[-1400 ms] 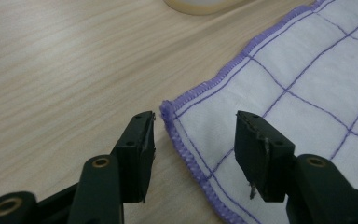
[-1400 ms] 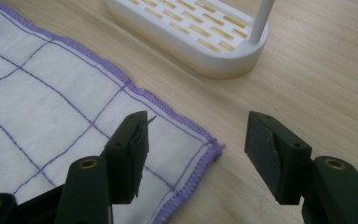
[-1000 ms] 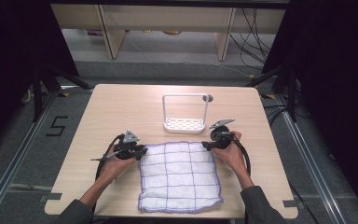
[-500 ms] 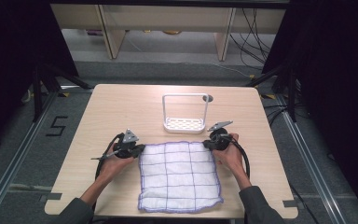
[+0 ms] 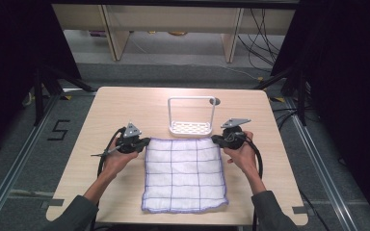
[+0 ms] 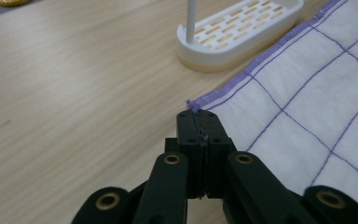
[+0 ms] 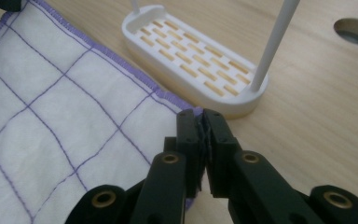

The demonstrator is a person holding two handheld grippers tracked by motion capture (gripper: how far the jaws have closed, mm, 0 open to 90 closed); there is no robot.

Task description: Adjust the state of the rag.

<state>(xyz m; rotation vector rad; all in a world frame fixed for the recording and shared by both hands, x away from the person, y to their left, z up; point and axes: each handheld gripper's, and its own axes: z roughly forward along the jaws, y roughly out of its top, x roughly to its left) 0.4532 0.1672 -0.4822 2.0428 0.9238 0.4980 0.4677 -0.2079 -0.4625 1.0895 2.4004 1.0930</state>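
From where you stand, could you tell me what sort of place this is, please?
Probably a lab recording station, not a home: a bare wooden table ringed by black curtains, loose cables on the grey floor, and a taped number 5 beside the table.

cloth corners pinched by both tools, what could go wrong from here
The left tool bites only the very tip of the cloth, so that corner may slip free when lifted. The white rack stands right beside the far hem; a forward pull or fold could drag fabric against it and snag or shove it.

A light wooden table (image 5: 125, 106) carries a checked cloth (image 5: 185, 175) and white rack (image 5: 191, 127).
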